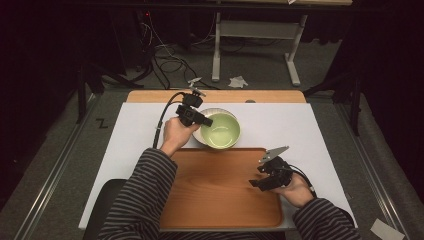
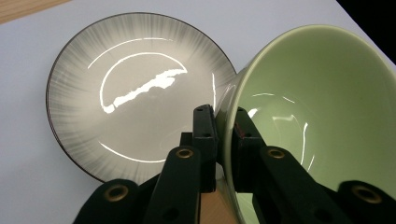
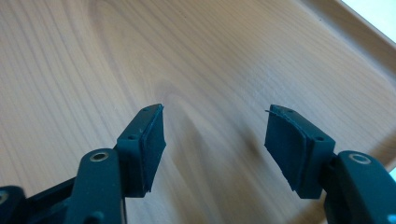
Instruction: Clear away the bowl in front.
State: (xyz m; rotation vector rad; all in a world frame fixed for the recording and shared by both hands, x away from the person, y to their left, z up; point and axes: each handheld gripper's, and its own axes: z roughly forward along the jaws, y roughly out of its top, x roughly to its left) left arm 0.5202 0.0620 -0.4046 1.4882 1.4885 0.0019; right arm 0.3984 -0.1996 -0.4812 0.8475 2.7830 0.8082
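High view: the left gripper (image 1: 204, 121) is clamped on the near-left rim of a pale green bowl (image 1: 220, 132), which hangs tilted just beyond the far edge of the wooden tray (image 1: 220, 190). Left gripper view: the two black jaws pinch the green bowl's wall, one pad on the outside and one on the inside, with the bowl's hollow opening to the right of the jaws. A grey plate with a dark rim (image 2: 135, 93) lies flat on the white table cover (image 2: 28, 154), beyond and to the left of these jaws; the bowl's rim overlaps the plate's right edge, and whether the two touch cannot be told. Right gripper view: the right gripper (image 3: 215, 140) is released, jaws standing well apart with nothing between them, bare tray wood beneath. In the high view this gripper sits over the tray's right part, well apart from the bowl.
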